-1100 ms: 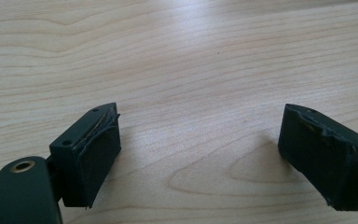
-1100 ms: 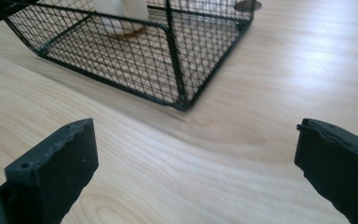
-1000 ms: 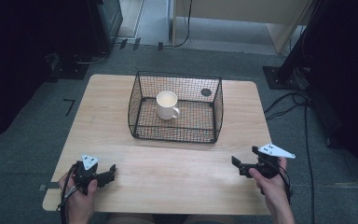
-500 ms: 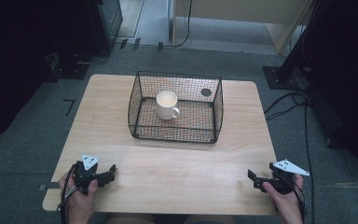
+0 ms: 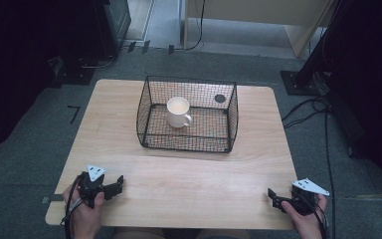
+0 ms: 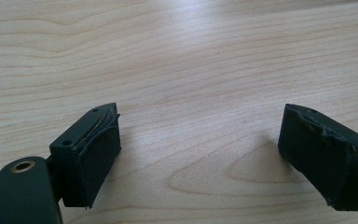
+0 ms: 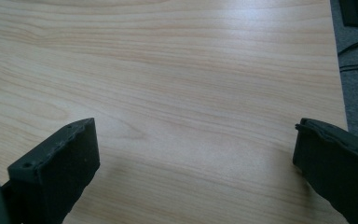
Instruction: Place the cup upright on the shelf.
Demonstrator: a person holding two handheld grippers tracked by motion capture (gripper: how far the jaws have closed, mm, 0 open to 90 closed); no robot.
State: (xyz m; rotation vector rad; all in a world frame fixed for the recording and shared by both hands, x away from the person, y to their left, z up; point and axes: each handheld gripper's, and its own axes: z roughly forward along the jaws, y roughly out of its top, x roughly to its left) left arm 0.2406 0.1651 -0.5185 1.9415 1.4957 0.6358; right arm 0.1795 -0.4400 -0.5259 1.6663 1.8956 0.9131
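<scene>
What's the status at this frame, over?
Left gripper open, empty, near table edge. Right gripper open, empty, at near right corner. White mug upright inside wire basket. Basket walls ring it.

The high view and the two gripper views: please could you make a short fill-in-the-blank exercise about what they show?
1. The white mug stands inside the wire ____.
2. The left gripper has its jaws ____, with nothing between them.
3. The right gripper is near the table corner on the person's ____ side.
4. The mug's opening faces ____.

Missing words: basket; open; right; up
</scene>
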